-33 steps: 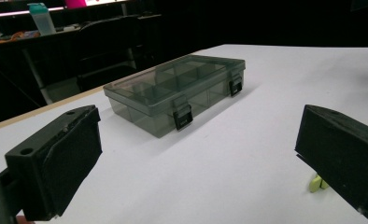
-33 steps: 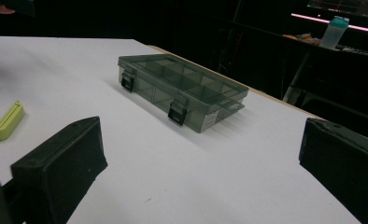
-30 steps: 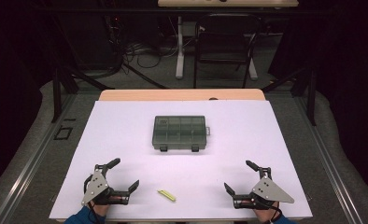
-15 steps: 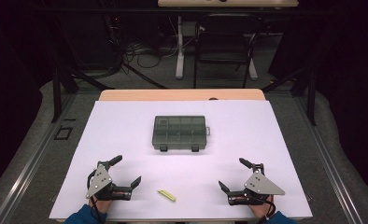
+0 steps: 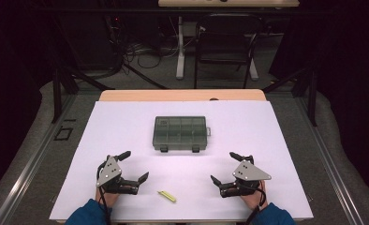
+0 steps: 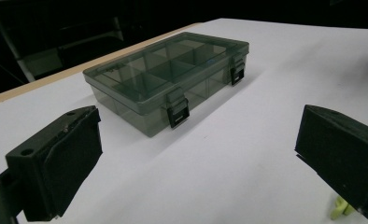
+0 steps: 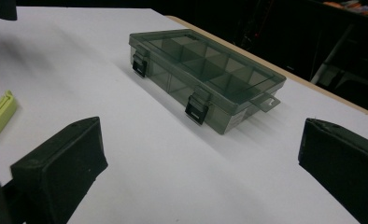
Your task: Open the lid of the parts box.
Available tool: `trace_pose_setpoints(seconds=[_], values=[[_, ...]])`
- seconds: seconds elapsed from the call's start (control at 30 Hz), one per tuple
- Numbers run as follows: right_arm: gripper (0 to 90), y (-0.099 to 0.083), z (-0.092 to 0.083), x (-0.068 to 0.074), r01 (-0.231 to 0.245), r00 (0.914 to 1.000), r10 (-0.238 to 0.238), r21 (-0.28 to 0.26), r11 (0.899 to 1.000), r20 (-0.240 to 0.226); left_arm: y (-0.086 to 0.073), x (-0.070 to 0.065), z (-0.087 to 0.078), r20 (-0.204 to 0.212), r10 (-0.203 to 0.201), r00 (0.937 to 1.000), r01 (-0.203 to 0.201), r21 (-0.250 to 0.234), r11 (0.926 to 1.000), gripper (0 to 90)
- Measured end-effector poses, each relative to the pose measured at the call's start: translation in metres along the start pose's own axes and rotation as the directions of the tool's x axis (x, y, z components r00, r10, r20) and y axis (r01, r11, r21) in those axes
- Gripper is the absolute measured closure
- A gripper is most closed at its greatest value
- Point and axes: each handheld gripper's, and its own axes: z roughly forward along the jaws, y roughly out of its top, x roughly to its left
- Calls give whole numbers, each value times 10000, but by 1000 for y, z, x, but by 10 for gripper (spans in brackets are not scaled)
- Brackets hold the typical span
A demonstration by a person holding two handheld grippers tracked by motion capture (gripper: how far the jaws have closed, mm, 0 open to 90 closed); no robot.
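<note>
The person's 2 forearms, in blue sleeves [image 5: 86, 214], come in from the bottom of the high view and rest low over the white table [image 5: 276, 136]. The left gripper [image 5: 133, 166] sits near the front left of the table with its jaws spread wide and nothing between them, aimed up and to the right. The right gripper [image 5: 225, 167] sits near the front right, its jaws likewise wide apart and empty, turned toward the middle of the table.

A smoky grey compartment box [image 5: 180, 133] lies flat in the middle of the table, well apart from both grippers, with its clear lid closed. A small yellow-green clip [image 5: 166, 196] lies on the table between the 2 grippers, nearer the left one and close to the front edge.

The left gripper view shows the box's 2 black latches on its front wall, both folded down, and the dividers under the lid; the clip peeks out beside the jaw at the lower right. The right gripper view shows a flat hang tab sticking out from the box's short end and the clip at the far left edge. The high view alone shows a chair [image 5: 227, 44] and cables on the floor beyond the table.

A pale label shows under the lid in the high view, but it is too small to read.
</note>
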Motion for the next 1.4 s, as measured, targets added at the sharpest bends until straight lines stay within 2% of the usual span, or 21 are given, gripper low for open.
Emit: trace_pose_setpoints(seconds=[0.03, 0.23, 0.4, 0.77, 0.9, 1.0, 1.1, 1.17, 1.4], values=[[0, 1, 2, -1, -24, 10000, 24, 27, 10000, 8, 2, 1, 2, 119, -117, 9999, 118, -16, 9999, 0], [0, 7, 17, -13, -243, 9996, 247, 299, 9993, -133, 14, 8, 18, 299, -103, 9995, 99, 141, 9999, 1], [0, 9, 30, -23, -510, 9982, 528, 577, 9970, -299, 21, 11, 31, 507, 57, 9987, -76, 377, 9993, 2], [0, 16, 52, -39, -785, 9948, 842, 957, 9923, -566, 28, 21, 55, 863, 133, 9962, -217, 967, 9951, 1], [0, 20, 61, -46, -962, 9898, 1078, 1211, 9880, -931, 28, 24, 62, 939, 145, 9955, -251, 1128, 9933, 1], [0, 20, 65, -48, -991, 9884, 1119, 1225, 9875, -1028, 28, 28, 66, 1017, 27, 9948, -152, 1219, 9924, 1], [0, 19, 73, -48, -664, 9892, 856, 1568, 9854, -1190, 29, 31, 71, 1028, -44, 9947, -92, 1317, 9912, 0], [0, 20, 75, -49, -442, 9914, 639, 1682, 9848, -1138, 30, 33, 74, 1018, -105, 9948, -35, 1371, 9906, 0], [0, 21, 83, -57, -659, 9888, 876, 1727, 9828, -1211, 31, 42, 84, 1158, -336, 9927, 151, 1563, 9876, 0]])
